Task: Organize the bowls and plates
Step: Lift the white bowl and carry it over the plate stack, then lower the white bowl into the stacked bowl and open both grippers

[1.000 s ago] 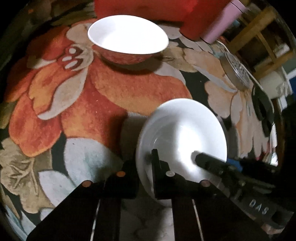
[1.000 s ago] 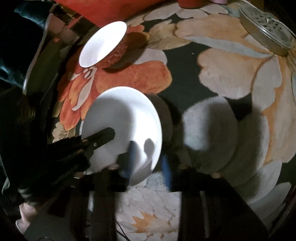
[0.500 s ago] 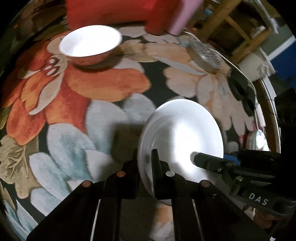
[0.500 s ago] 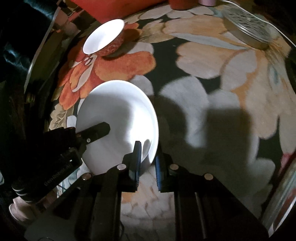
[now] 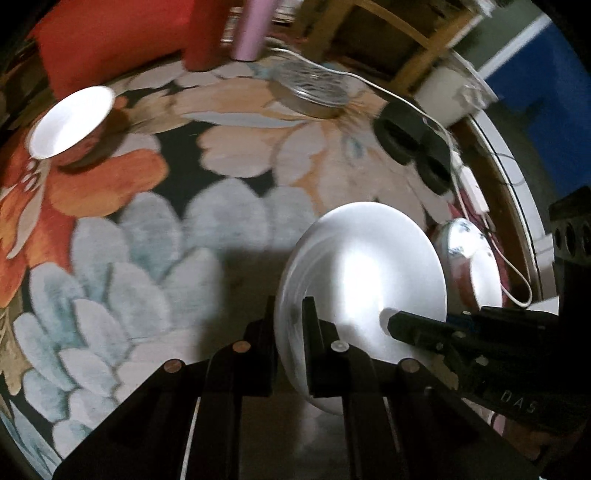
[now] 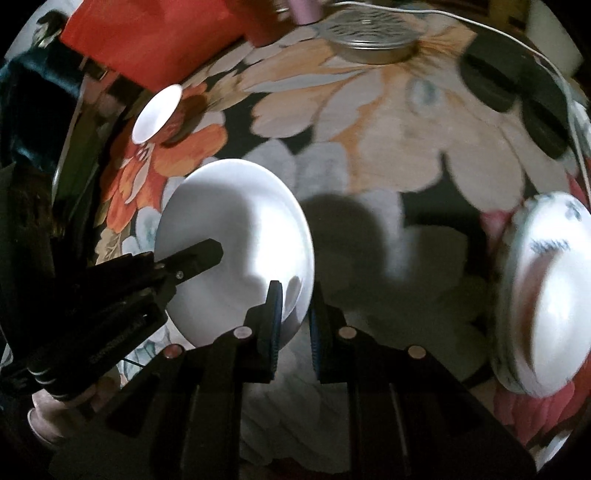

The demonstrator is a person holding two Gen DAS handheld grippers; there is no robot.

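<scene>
A plain white plate (image 5: 369, 266) (image 6: 236, 221) hangs tilted above the flowered tablecloth, held from two sides. My left gripper (image 5: 290, 314) is shut on its near left rim. My right gripper (image 6: 295, 295) is shut on the opposite rim, its blue pads pressing the edge. Each gripper shows in the other's view: the right gripper (image 5: 397, 321) and the left gripper (image 6: 210, 251). A white bowl with a red outside (image 5: 70, 122) (image 6: 157, 114) stands far left on the cloth. A white dish with blue markings (image 5: 469, 266) (image 6: 543, 295) sits at the right table edge.
At the back stand a red box (image 5: 110, 48), a pink cylinder (image 5: 251, 29) and a round metal perforated lid (image 5: 310, 92). Two black round objects (image 5: 410, 136) and a white cable (image 5: 480, 199) lie near the right edge. A wooden frame (image 5: 406, 33) stands beyond the table.
Both grippers have carried the plate up and to the right across the table. The red bowl has fallen back to the far left, and the blue-marked dish has come into view.
</scene>
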